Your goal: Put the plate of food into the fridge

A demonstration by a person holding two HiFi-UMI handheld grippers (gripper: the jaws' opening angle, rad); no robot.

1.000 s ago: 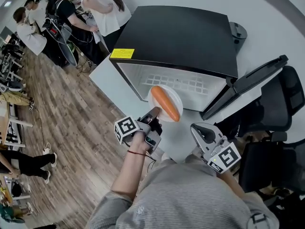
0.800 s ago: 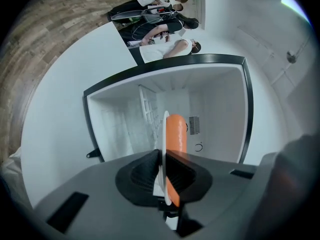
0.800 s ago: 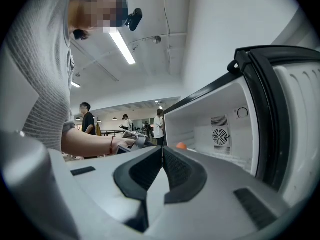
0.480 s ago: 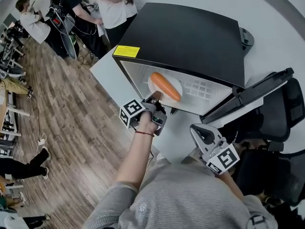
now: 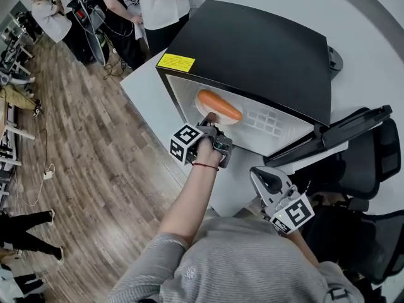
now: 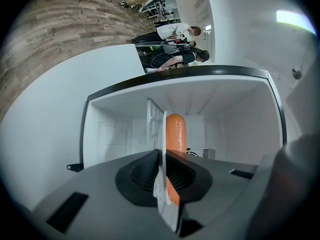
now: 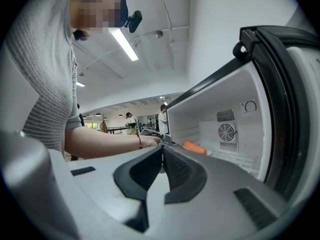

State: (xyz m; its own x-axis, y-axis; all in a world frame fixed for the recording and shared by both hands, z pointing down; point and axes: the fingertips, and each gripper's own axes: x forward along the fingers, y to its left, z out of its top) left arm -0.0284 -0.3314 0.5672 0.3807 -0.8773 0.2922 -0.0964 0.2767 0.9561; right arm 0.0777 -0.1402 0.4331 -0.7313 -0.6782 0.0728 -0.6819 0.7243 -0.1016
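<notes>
On the white table (image 5: 146, 96), at the open fridge's (image 5: 252, 43) mouth, pinching the plate's (image 6: 163, 129) rim in the left gripper (image 6: 161, 159), holding its orange food (image 6: 175, 131) level over the wire shelf (image 5: 268, 115), resting the right gripper (image 7: 161, 156) closed, empty.

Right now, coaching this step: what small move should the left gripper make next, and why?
Probably ease the left gripper deeper and lower: it holds the plate, and the carrot is only just inside the fridge, seemingly above the wire shelf.

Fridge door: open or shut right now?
Open. The fridge door stands swung out to the right, baring the white interior.
</notes>
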